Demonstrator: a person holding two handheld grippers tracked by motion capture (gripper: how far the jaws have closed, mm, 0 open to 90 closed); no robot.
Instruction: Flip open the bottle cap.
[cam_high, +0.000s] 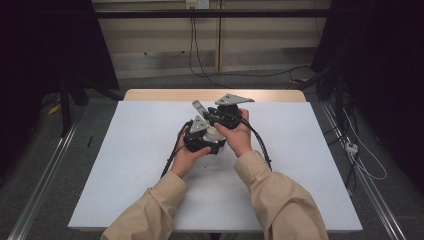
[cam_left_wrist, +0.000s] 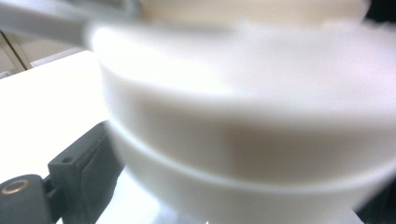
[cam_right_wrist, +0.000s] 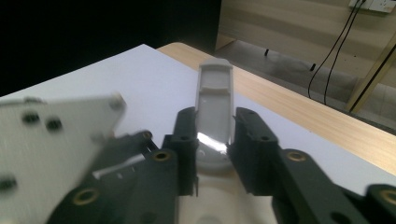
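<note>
Fingers of right gripper (cam_right_wrist: 212, 154) clamp grey handle (cam_right_wrist: 214, 112) from both sides, pads pressing on it. Left gripper (cam_high: 207, 137) grips white round vessel (cam_left_wrist: 243, 126); one black finger (cam_left_wrist: 88, 172) sits against its wall, other finger hidden behind it. White table sheet (cam_high: 125, 165) largest, edge of wooden tabletop beyond. Vessel sits mid-table between both hands (cam_high: 239, 135), mostly covered by grippers in high view. Vessel blurred, cut off at frame edges in left gripper view; its shape hard to make out.

Lab: dark curtains (cam_high: 45, 40), floor rails (cam_high: 40, 175), cables (cam_high: 195, 50).
</note>
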